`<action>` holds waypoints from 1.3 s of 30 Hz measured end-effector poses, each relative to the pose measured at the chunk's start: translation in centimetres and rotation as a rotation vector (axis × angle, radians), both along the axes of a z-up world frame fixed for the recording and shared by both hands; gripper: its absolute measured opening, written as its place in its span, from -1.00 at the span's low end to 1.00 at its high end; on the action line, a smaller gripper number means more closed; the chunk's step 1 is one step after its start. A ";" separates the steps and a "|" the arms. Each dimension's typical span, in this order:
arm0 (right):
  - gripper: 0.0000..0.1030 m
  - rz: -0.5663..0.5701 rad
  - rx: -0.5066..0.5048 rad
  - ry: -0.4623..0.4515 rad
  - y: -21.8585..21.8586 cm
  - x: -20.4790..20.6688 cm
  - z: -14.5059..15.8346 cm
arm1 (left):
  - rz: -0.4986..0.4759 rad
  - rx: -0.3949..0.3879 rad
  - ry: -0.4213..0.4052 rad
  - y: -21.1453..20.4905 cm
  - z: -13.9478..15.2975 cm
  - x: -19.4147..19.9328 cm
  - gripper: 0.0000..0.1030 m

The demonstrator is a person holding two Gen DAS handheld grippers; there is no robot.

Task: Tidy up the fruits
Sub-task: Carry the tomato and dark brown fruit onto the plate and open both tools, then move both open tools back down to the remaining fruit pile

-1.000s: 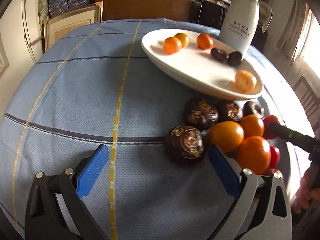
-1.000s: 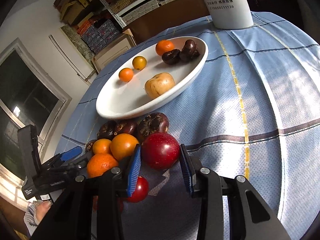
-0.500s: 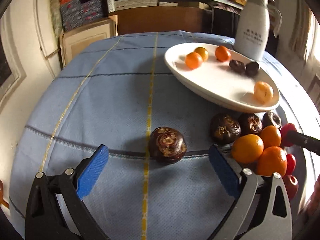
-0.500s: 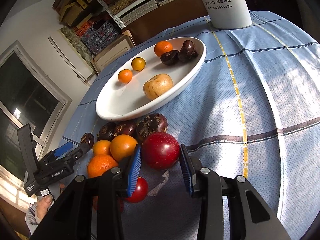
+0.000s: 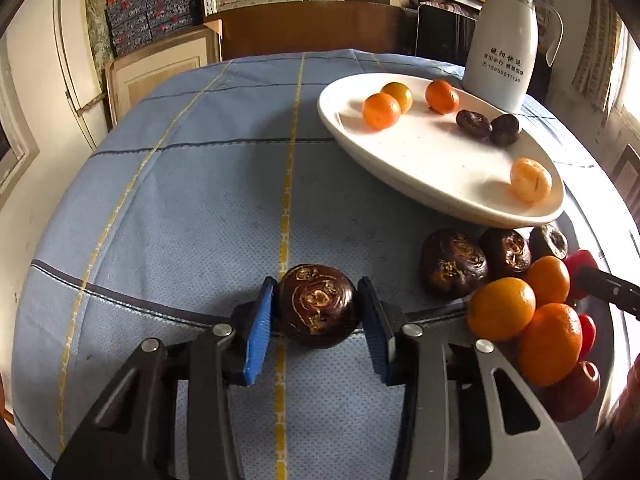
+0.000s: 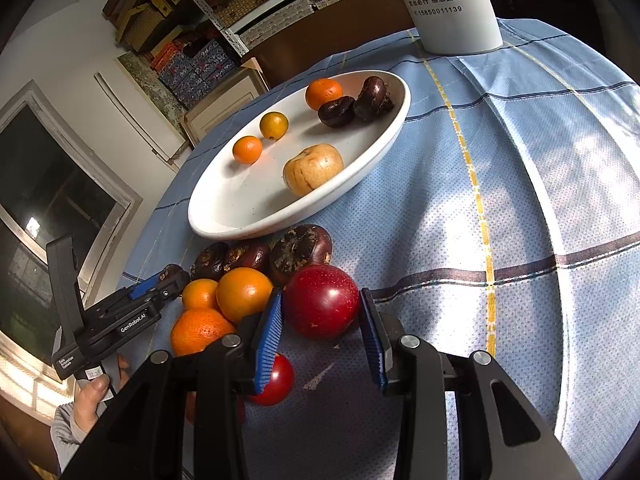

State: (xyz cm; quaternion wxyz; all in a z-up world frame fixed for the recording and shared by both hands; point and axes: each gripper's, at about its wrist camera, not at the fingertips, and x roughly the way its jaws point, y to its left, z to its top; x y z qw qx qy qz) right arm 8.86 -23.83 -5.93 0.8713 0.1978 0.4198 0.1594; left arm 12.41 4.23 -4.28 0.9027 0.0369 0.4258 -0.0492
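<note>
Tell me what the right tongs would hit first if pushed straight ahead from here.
Holding the red fruit, the right tongs would likely drive it into the dark fruit just beyond, then the white plate; depth is uncertain.

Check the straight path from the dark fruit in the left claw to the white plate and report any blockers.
Nothing visible blocks it. The left claw grips the dark fruit; only bare blue tablecloth lies between it and the white plate. The loose fruit pile sits right of that line.

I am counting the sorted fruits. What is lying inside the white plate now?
White plate: three oranges, two dark fruits, one tan fruit. Nothing in it appears covered.
</note>
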 end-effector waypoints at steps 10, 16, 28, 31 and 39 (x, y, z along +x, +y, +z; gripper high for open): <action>-0.26 -0.017 0.027 -0.094 -0.5 -0.9 1.6 | -0.005 -0.130 -0.109 0.9 3.3 -2.0 -0.21; -0.26 -0.037 0.044 -0.195 -0.7 0.0 4.7 | -0.049 -0.161 -0.124 -1.2 5.5 0.2 -0.21; -0.05 -0.059 0.041 -0.160 0.4 8.8 4.1 | -0.088 -0.107 -0.144 -5.3 5.6 6.0 0.43; 0.02 -0.070 0.115 -0.149 -0.7 8.7 3.9 | -0.093 -0.116 -0.142 -5.0 5.6 5.9 0.48; 0.22 -0.109 0.112 -0.155 -1.9 6.1 3.6 | -0.038 -0.094 -0.162 -3.3 5.0 3.7 0.86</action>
